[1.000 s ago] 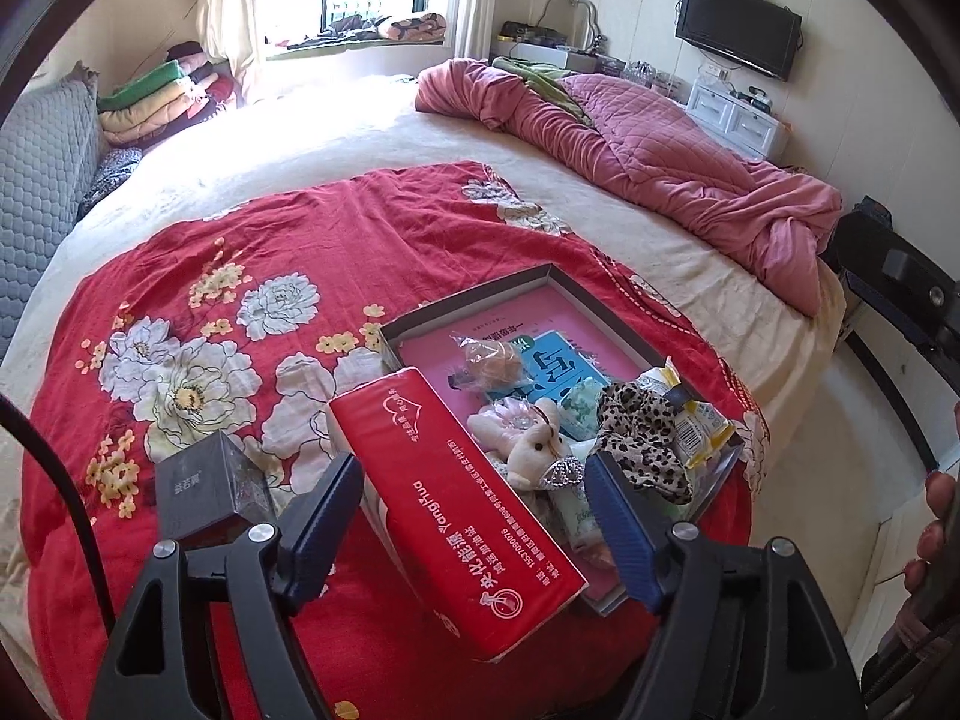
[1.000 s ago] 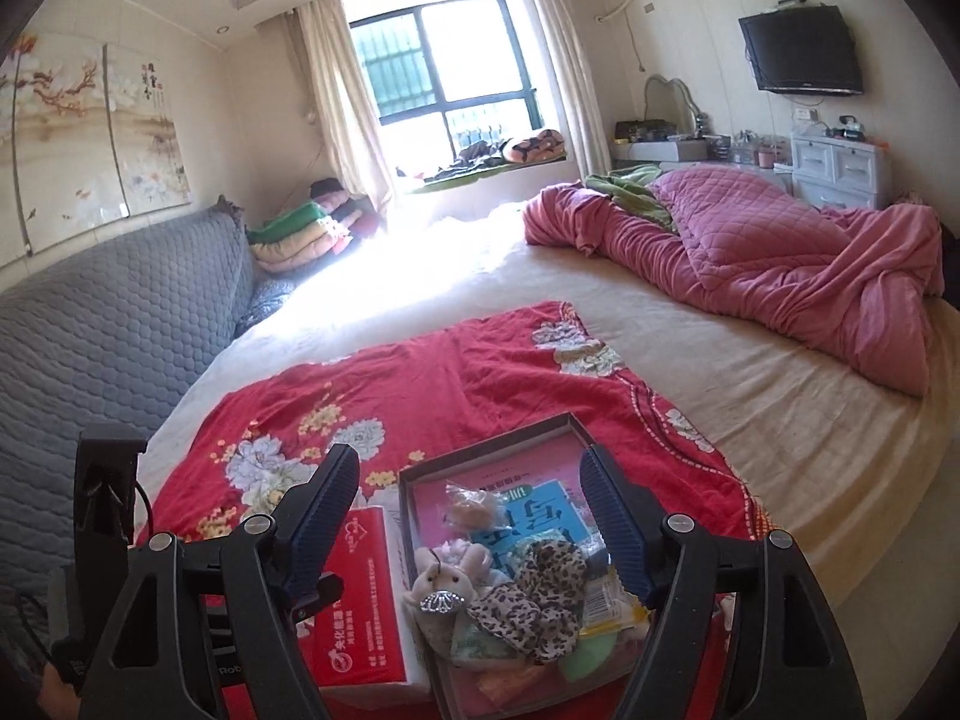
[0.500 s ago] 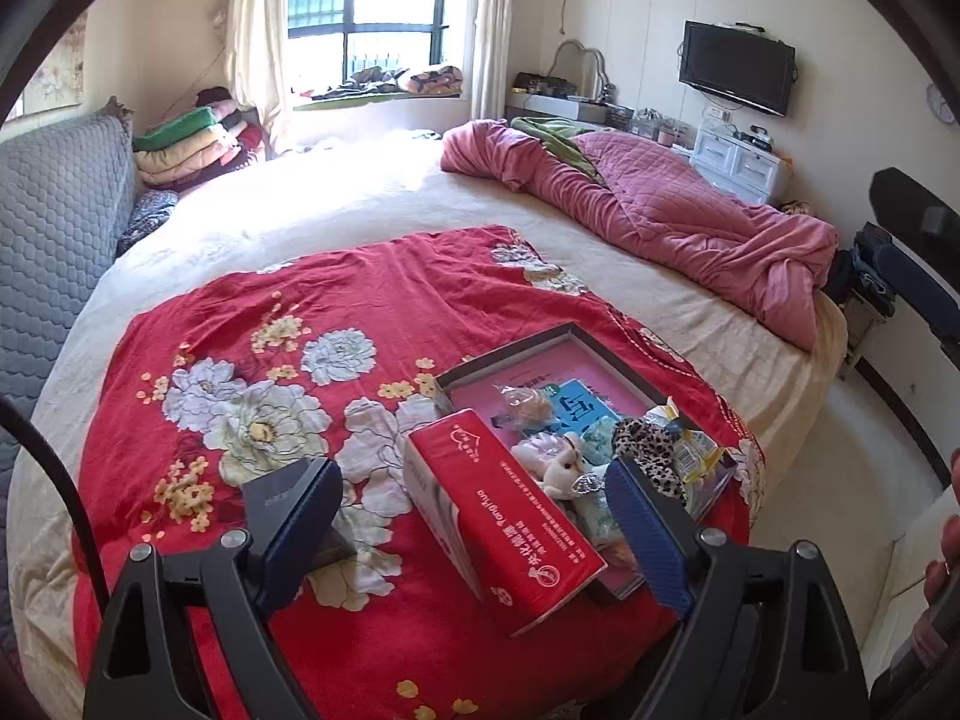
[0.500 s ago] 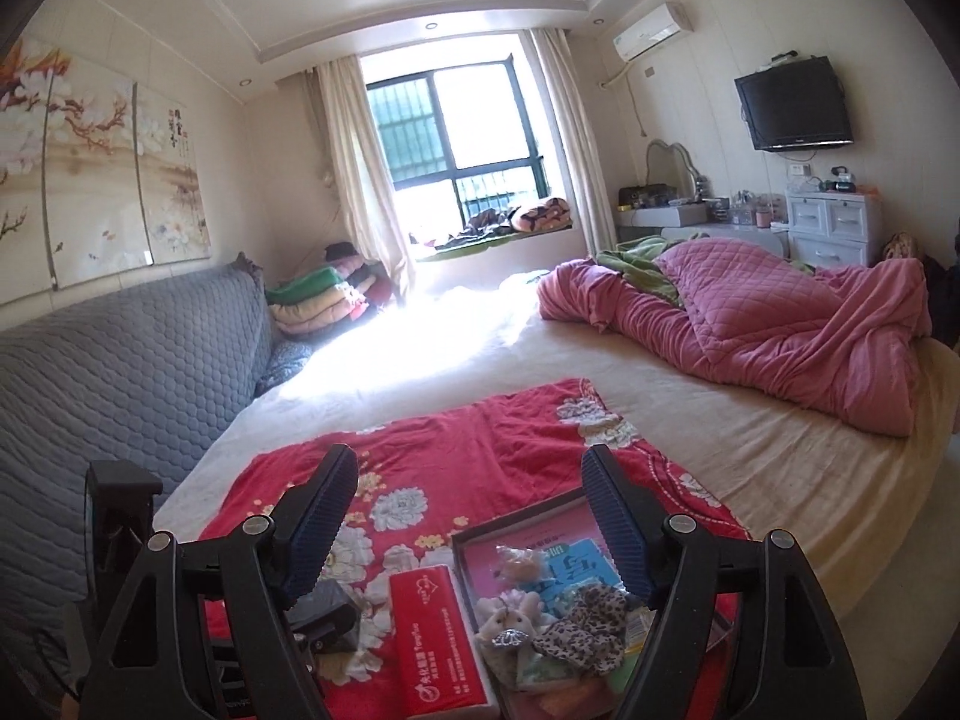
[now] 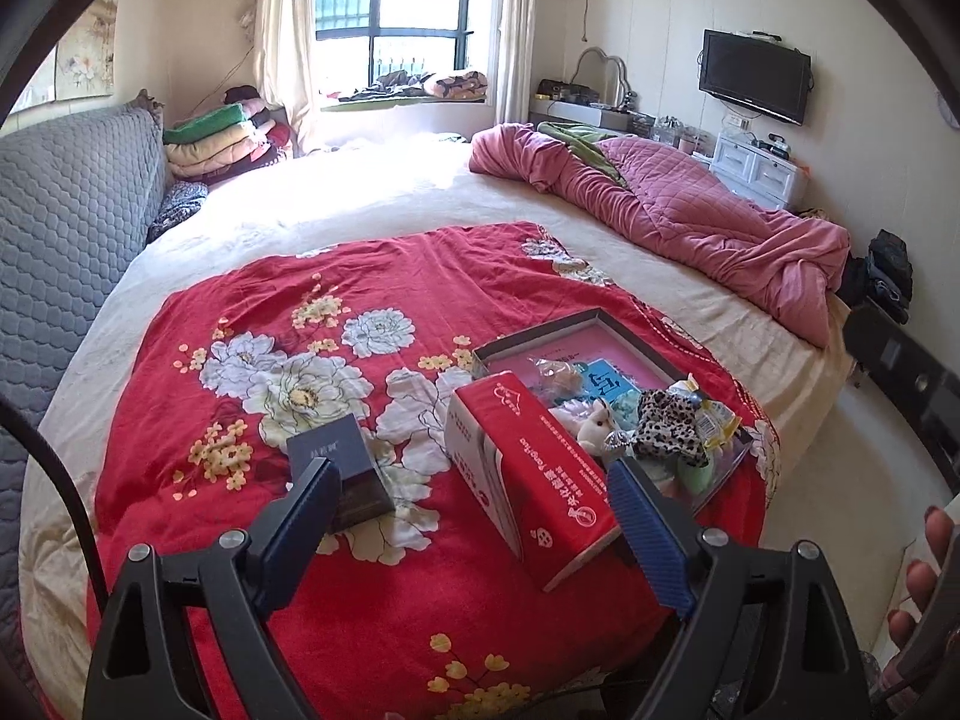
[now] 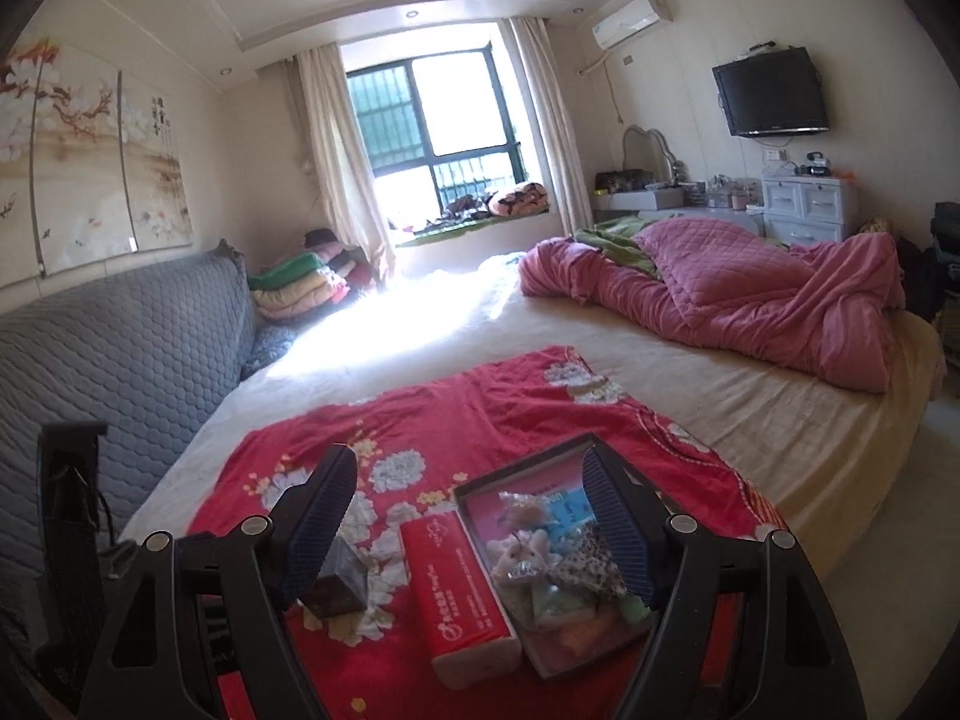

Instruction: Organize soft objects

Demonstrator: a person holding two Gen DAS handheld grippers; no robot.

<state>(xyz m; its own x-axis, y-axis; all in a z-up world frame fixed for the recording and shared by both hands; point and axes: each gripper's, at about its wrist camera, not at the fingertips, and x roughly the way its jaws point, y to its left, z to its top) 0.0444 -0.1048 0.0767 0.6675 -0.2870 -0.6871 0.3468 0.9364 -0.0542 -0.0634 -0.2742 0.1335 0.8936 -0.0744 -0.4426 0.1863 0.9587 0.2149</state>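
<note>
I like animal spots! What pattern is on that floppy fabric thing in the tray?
Leopard print, black and tan spots on the soft fabric piece, clearest in the left wrist view.

Blk hand-held gripper (image 5: 474, 528), blue pads (image 5: 645, 534)

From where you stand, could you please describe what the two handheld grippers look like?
Both the left gripper and right gripper share one design: black angular frames with silver screws and ribbed dark-blue finger pads. A black cable curves beside the left one.

Small soft toys (image 5: 645, 429) – a white plush, a spotted cloth – lie piled in the flat box (image 5: 543, 327), right of the red tissue pack (image 5: 531, 471).
</note>
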